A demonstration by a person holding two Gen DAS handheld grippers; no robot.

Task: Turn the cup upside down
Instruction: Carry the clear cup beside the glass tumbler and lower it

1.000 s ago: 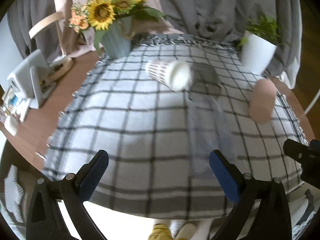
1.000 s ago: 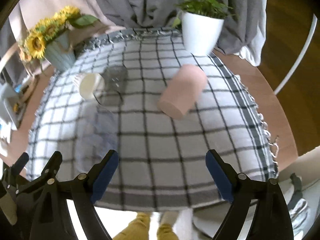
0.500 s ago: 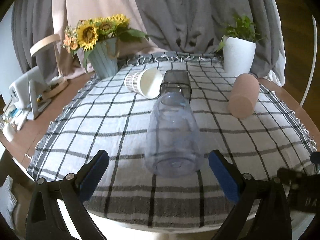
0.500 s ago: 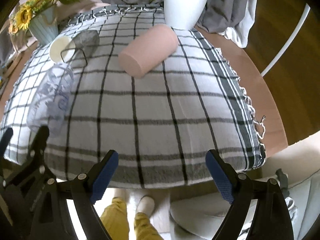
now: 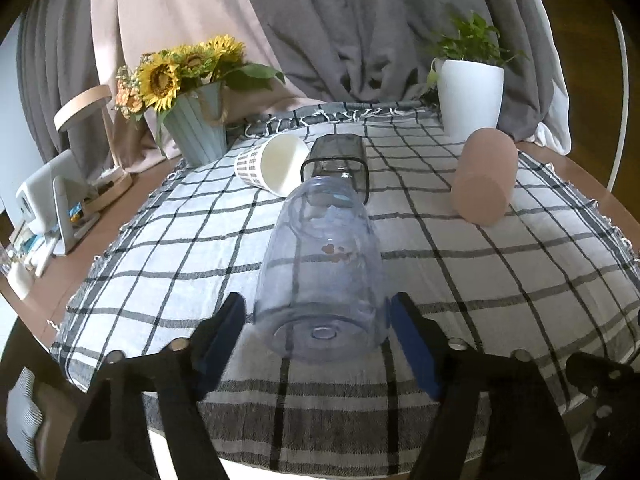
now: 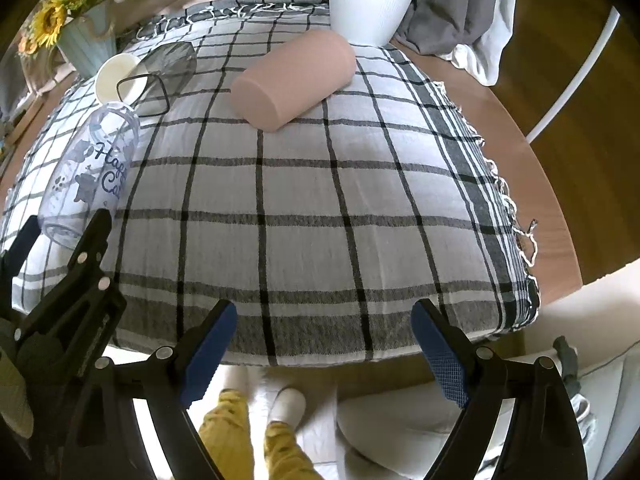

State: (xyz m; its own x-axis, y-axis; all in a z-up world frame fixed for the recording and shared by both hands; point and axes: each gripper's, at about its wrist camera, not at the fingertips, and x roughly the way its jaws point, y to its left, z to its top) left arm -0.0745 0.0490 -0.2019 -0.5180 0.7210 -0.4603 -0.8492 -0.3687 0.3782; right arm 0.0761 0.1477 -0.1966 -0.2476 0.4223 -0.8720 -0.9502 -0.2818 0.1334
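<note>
A clear bluish plastic cup [image 5: 322, 268] lies on its side on the checked tablecloth [image 5: 480, 272], base toward me. My left gripper [image 5: 320, 344] is open, its blue pads either side of the cup's base, not visibly pressing it. The cup also shows in the right wrist view [image 6: 90, 168], with the left gripper's fingers [image 6: 94, 232] at its base. My right gripper [image 6: 322, 356] is open and empty above the table's front edge. A pink cup [image 5: 484, 176] [image 6: 294, 80], a white patterned cup [image 5: 272, 164] [image 6: 118, 78] and a dark square glass [image 5: 338, 160] [image 6: 160, 76] also lie on their sides.
A sunflower vase [image 5: 196, 128] stands at the back left and a white plant pot [image 5: 470, 98] at the back right. Small items sit on the wooden table [image 5: 52, 208] left of the cloth. Grey curtains hang behind. The person's legs [image 6: 240, 432] show below the edge.
My left gripper has come down and forward until its pads flank the clear cup's base, and its jaws have narrowed. My right gripper has shifted right and back, above the front edge.
</note>
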